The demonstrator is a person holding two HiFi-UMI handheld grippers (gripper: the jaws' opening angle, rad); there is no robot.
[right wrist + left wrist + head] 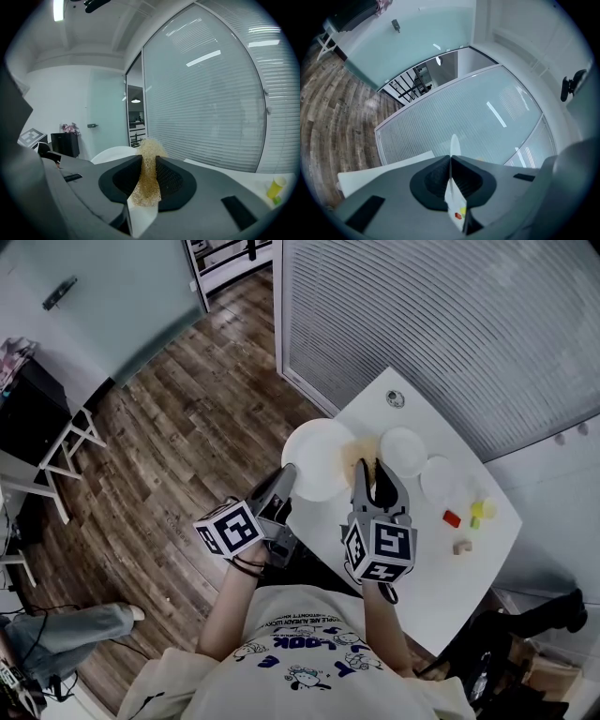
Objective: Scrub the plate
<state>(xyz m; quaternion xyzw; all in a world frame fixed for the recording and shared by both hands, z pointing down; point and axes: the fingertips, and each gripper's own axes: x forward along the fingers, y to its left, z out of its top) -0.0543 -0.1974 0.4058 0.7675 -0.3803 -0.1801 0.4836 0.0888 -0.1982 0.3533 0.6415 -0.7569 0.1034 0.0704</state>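
Wood floor [187, 409] at frame left, left gripper [284, 486] held level, jaws pinching the rim of the plate [319, 457] at centre, right gripper [375, 479] tipped slightly down, jaws clamped on a scrubber [364, 457] at the plate's right edge, white table [441, 559], slatted wall [450, 324] upper right

Both forearms reach forward from the torso, the left forearm [232, 604] bare with a band at the wrist. The left gripper [285, 478] points about level toward the far right, its jaws closed on the thin rim of the plate [317, 460]. Just to its right, the right gripper [375, 474] tilts slightly downward, its jaws clamped on a golden scrub pad [148, 174].
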